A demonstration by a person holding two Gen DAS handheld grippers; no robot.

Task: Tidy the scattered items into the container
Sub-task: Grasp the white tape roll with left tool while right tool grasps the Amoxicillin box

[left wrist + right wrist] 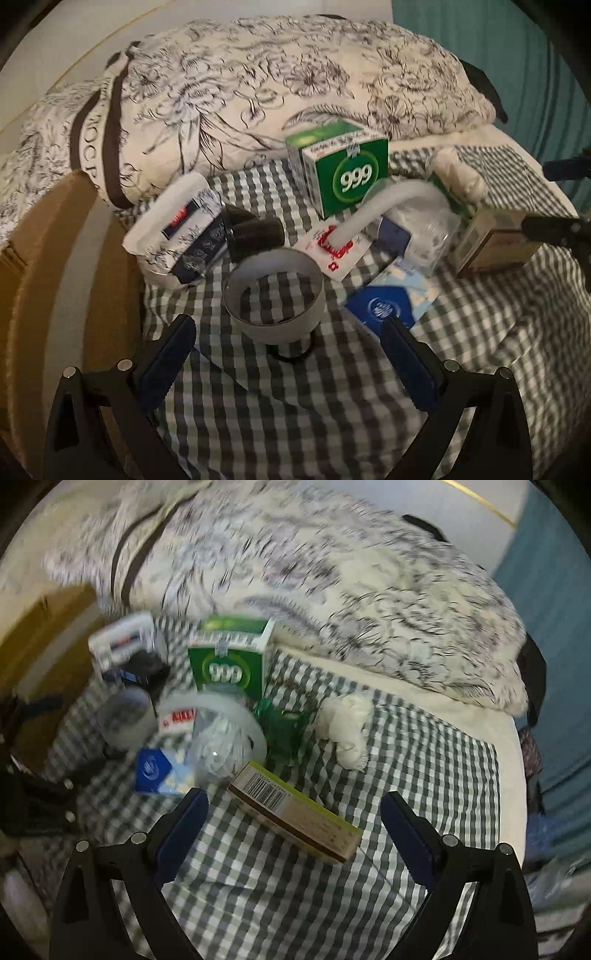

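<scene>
Scattered items lie on a checked bedsheet (295, 406). In the left wrist view a white tape ring (274, 291) sits just ahead of my open left gripper (291, 332). Behind it lie a black cylinder (255, 236), a patterned packet (184, 229), a green 999 box (343, 170) and a blue packet (388, 306). A cardboard box (55, 277) stands at the left. In the right wrist view my open right gripper (295, 808) hovers over a tan and yellow carton (295, 812). The 999 box (229, 657) and a white cloth (347, 727) lie beyond.
A flowered quilt (277, 81) is heaped behind the items. A clear bag (221, 746) and a green plastic piece (280, 723) lie mid-sheet. A teal curtain (554, 627) hangs at the right past the bed edge. The other gripper's tip shows at the right (554, 229).
</scene>
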